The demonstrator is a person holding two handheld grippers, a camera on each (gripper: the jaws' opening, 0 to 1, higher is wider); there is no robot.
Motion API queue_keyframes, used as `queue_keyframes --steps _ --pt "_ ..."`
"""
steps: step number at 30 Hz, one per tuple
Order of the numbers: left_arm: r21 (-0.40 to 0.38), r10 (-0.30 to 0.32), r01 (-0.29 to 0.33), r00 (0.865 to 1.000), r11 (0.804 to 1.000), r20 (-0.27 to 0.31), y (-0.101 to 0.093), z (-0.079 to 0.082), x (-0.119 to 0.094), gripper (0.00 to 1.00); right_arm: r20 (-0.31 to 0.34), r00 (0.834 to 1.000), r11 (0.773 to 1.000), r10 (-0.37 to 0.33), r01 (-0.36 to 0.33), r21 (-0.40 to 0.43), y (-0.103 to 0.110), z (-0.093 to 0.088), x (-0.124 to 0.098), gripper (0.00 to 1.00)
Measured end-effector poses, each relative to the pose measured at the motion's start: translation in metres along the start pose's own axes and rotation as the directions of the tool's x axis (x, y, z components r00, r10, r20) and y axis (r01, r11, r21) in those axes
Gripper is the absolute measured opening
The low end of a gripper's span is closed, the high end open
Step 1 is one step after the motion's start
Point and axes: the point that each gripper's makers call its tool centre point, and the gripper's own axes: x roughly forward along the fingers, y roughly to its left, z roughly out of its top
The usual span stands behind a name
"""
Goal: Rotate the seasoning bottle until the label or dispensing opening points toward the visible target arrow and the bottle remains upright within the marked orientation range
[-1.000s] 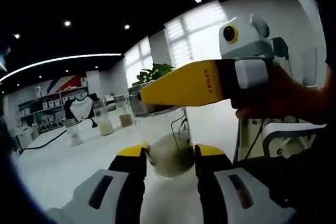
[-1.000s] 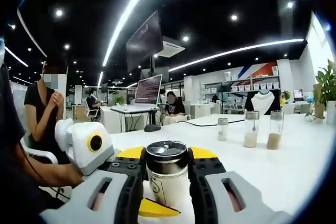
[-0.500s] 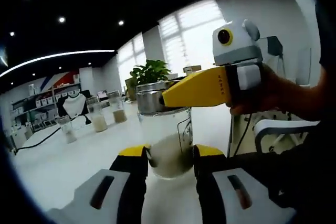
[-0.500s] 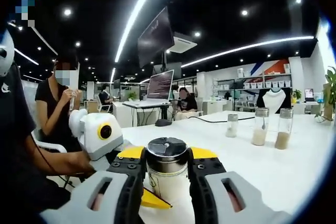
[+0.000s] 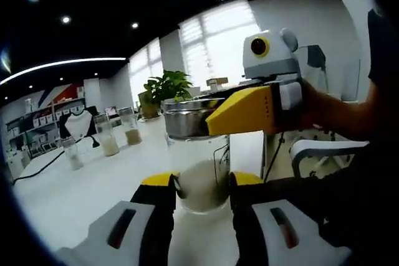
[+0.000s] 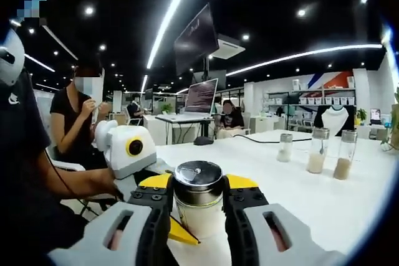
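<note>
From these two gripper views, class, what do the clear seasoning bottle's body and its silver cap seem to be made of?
The clear seasoning bottle looks like glass or clear plastic: pale powder shows through its glossy wall. The pictures leave open which. Its silver cap looks like brushed or polished metal: it reflects the ceiling lights. The left gripper clamps the body and the right gripper the cap.

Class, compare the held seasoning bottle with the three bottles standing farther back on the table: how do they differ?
The held bottle is clamped by both grippers, right at the cap and left at the body; the three bottles stand untouched. The held bottle looks wider, the three slimmer. All are upright, clear and part-filled with powder.
</note>
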Motion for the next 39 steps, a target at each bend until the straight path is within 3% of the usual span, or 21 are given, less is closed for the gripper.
queue_keyframes --steps 8,11,13,19,22,25,30,39 --pt "0.002 0.024 -0.024 1.0 1.0 -0.014 0.005 -0.003 0.0 0.37 -0.015 1.0 1.0 -0.024 0.024 0.011 -0.005 -0.001 0.007 0.28" --pt "0.02 0.046 -0.046 0.999 0.999 -0.006 0.009 0.0 -0.001 0.38 0.005 1.0 0.999 -0.026 0.026 0.021 -0.007 0.002 0.01 0.28" --pt "0.01 0.055 -0.055 0.998 0.998 0.006 0.011 0.002 -0.001 0.4 0.04 0.999 0.997 -0.018 0.015 0.077 -0.008 0.009 0.014 0.28" --pt "-0.011 0.025 -0.025 0.999 1.0 -0.035 0.01 -0.007 -0.001 0.59 0.036 0.999 0.998 -0.013 0.011 0.056 -0.012 0.013 0.024 0.28" --pt "-0.056 0.033 -0.034 0.999 0.998 -0.007 0.016 -0.003 -0.005 0.61 0.023 1.0 0.999 -0.018 0.017 0.044 -0.015 0.011 0.031 0.28" --pt "-0.134 0.081 -0.074 0.995 0.988 0.049 0.029 0.006 -0.013 0.63 0.014 1.0 0.999 -0.018 0.018 0.035 -0.019 0.011 0.036 0.28" --pt "-0.153 0.148 -0.141 0.988 0.978 0.04 0.049 0.006 -0.027 0.68 0.018 1.0 0.999 -0.011 0.011 0.048 -0.026 0.011 0.045 0.28" --pt "-0.158 0.22 -0.217 0.976 0.963 -0.002 0.076 0.0 -0.053 0.94 0.008 1.0 0.999 -0.005 0.004 0.053 -0.037 0.011 0.069 0.28"
